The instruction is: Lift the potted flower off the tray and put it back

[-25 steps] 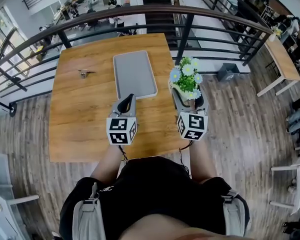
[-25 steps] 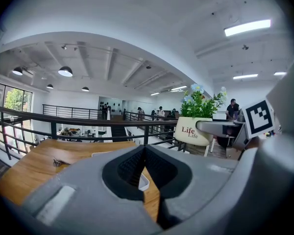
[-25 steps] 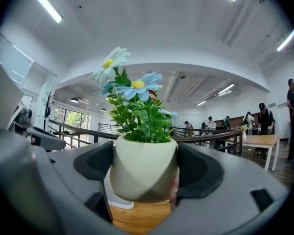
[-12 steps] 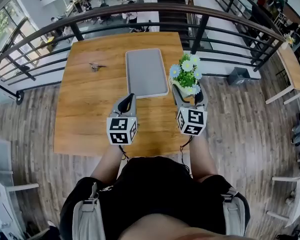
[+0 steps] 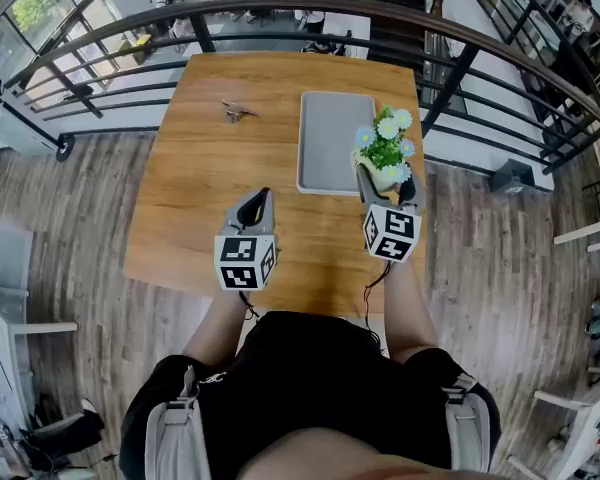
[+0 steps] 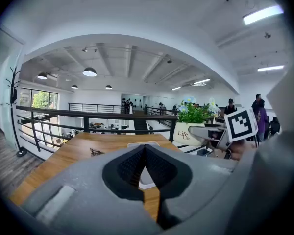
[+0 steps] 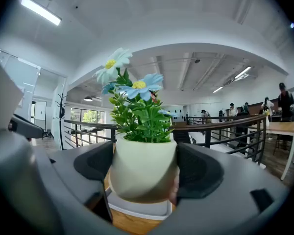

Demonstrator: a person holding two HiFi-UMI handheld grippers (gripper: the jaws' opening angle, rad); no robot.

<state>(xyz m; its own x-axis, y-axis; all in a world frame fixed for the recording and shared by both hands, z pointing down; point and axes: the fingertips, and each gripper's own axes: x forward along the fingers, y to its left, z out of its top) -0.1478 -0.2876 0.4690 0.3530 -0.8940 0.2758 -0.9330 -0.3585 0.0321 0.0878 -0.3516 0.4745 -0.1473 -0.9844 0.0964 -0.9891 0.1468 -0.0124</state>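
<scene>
**Pot in the air, tray waiting below**

Our right tool (image 5: 384, 182) has its jaws wide apart and pressed on either side of the cream pot of the potted flower (image 7: 143, 153). The pot fills the gap between the pads. The left tool (image 5: 252, 206) has its jaws together with nothing in them, and it hangs over the bare bench (image 5: 200, 198), well apart from the plant.

The plant is held up off the bench, by the near right corner of the grey tray (image 5: 330, 133). From the right gripper view the tray's rim shows just under the pot's base. We cannot tell whether the pot sits squarely over the tray or partly beyond its edge.

We judge that the step in hand is the return. To do it well we should bring the pot further over the tray's flat middle, away from the rim. We should then lower it level until the base sits flat, and only then ease the grip.

The pot stands close to upright, with its long axis vertical. The blooms point up and the base points down at the tray. The printed side faces our left tool.
</scene>
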